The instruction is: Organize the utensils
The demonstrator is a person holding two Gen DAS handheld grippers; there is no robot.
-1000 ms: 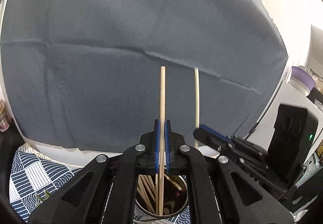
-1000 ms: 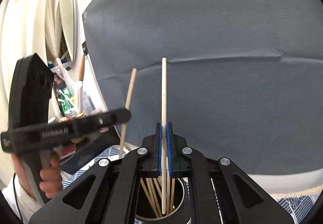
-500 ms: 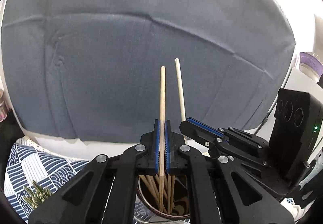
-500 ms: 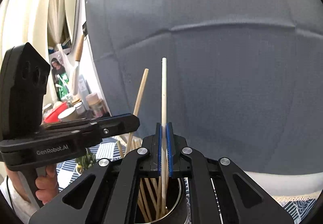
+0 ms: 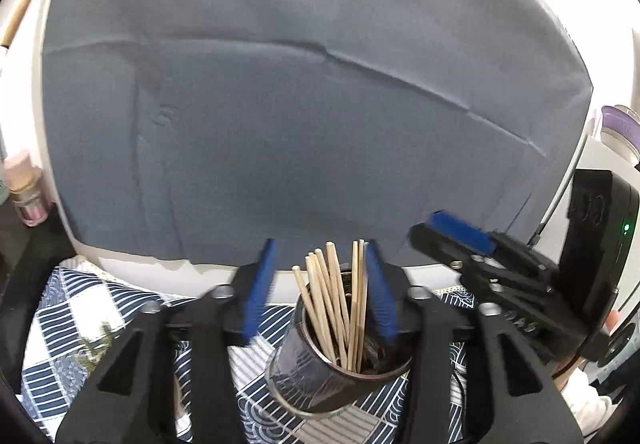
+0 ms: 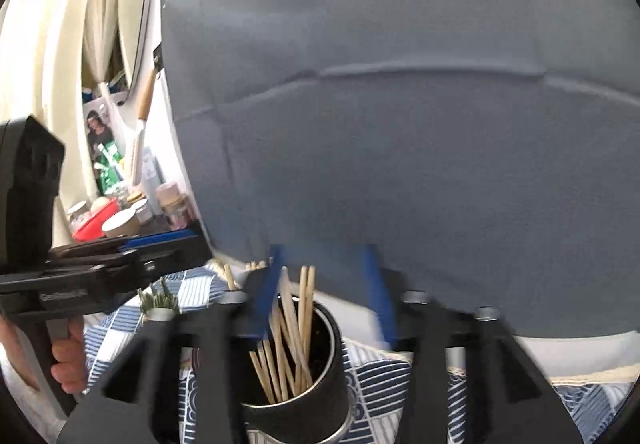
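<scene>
A dark metal cup [image 5: 312,372] holds several wooden chopsticks [image 5: 338,308] standing upright. It also shows in the right wrist view [image 6: 296,400] with its chopsticks [image 6: 294,328]. My left gripper [image 5: 320,284] is open and empty, its blue pads on either side of the chopstick tops, just above the cup. My right gripper [image 6: 326,292] is open and empty too, above the same cup. Each gripper shows in the other's view: the right one at the right [image 5: 460,232], the left one at the left [image 6: 160,248].
The cup stands on a blue and white patterned cloth [image 5: 68,320]. A grey fabric panel [image 5: 280,103] fills the background close behind. Jars and a red bowl [image 6: 96,219] crowd a shelf at left. A small green plant [image 6: 158,300] stands near the cup.
Both grippers have opened and let go of their chopsticks, which have dropped into the cup. Both have lowered towards the cup.
</scene>
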